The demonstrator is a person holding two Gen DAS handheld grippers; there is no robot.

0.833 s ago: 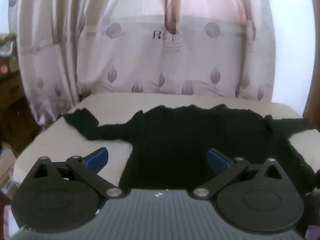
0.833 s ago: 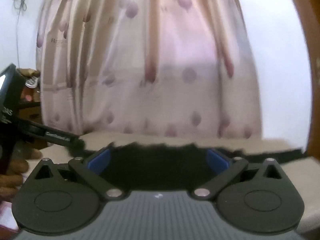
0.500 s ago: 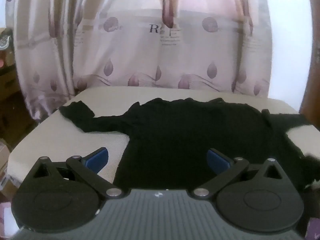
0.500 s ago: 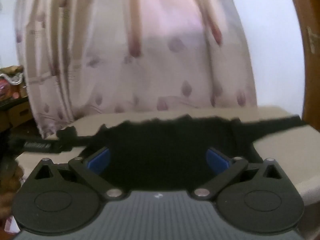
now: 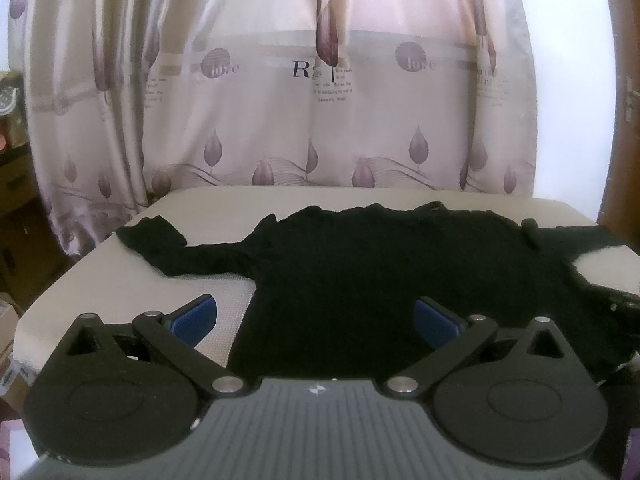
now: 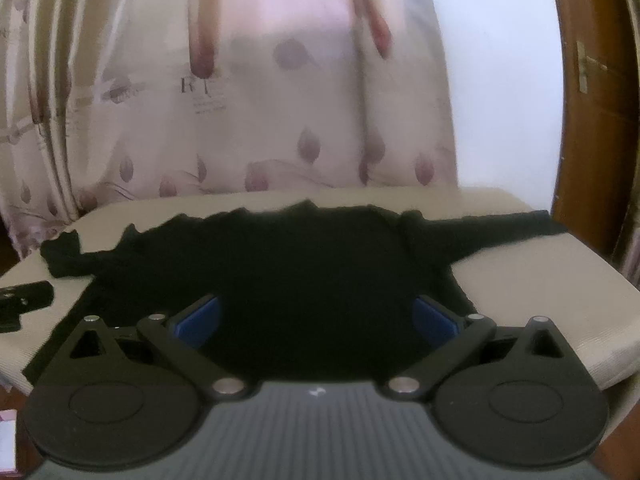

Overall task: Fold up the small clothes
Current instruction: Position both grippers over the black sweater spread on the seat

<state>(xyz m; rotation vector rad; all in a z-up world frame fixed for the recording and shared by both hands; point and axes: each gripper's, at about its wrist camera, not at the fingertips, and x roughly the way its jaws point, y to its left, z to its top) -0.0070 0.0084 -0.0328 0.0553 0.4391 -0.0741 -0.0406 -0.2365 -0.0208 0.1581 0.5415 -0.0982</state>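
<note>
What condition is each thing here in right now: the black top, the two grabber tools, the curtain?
Black top: spread flat on the beige table, unfolded, both sleeves stretched out sideways.
Left gripper: jaws wide open, empty, poised over the top's near edge.
Right gripper: jaws wide open, empty, also over the top.
Curtain: drawn closed behind the table.

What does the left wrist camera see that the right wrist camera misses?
Left only: the sharp "love" print on the curtain and a bit of the right gripper at the right edge. Right only: the door hinge and part of the left gripper at the left edge. Both: the black sweater spread flat on the table, the curtain, each view's own jaws open and empty.
</note>
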